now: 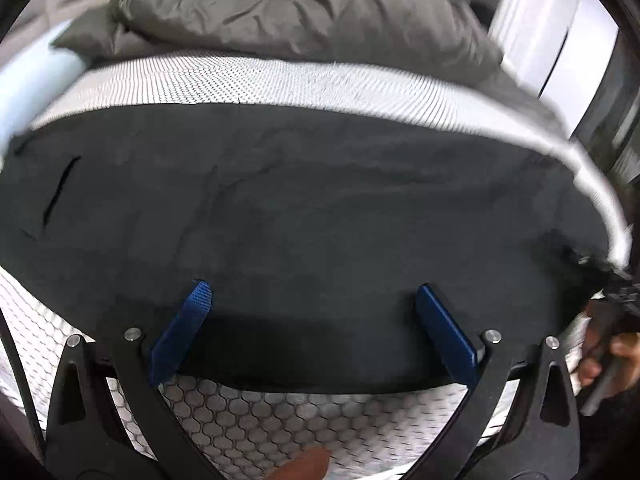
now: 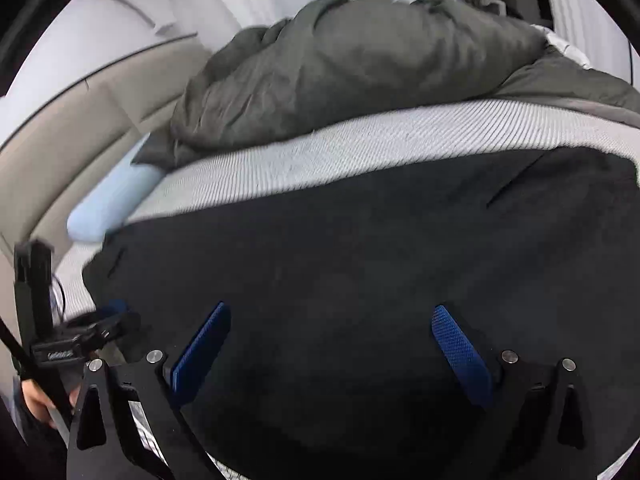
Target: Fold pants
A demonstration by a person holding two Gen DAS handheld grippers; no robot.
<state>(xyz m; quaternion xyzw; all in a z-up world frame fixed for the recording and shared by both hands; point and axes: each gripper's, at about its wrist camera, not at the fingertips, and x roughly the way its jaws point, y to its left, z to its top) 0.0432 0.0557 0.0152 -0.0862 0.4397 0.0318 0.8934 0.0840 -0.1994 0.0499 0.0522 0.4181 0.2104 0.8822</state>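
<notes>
White honeycomb-patterned mattress [image 1: 280,420] is carrying black pants [image 1: 300,208], which are lying spread flat across it. Behind the pants, a rumpled grey duvet [image 1: 288,8] is heaping up, with a pale blue pillow [image 2: 108,208] sitting beside it. Both the left gripper [image 1: 312,300] and the right gripper [image 2: 332,320] are hovering over the pants' near edge, blue-padded fingers spread wide apart, gripping nothing.

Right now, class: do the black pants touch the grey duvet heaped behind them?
Apart. The left wrist view shows a strip of bare mattress separating the black pants from the grey duvet.
</notes>
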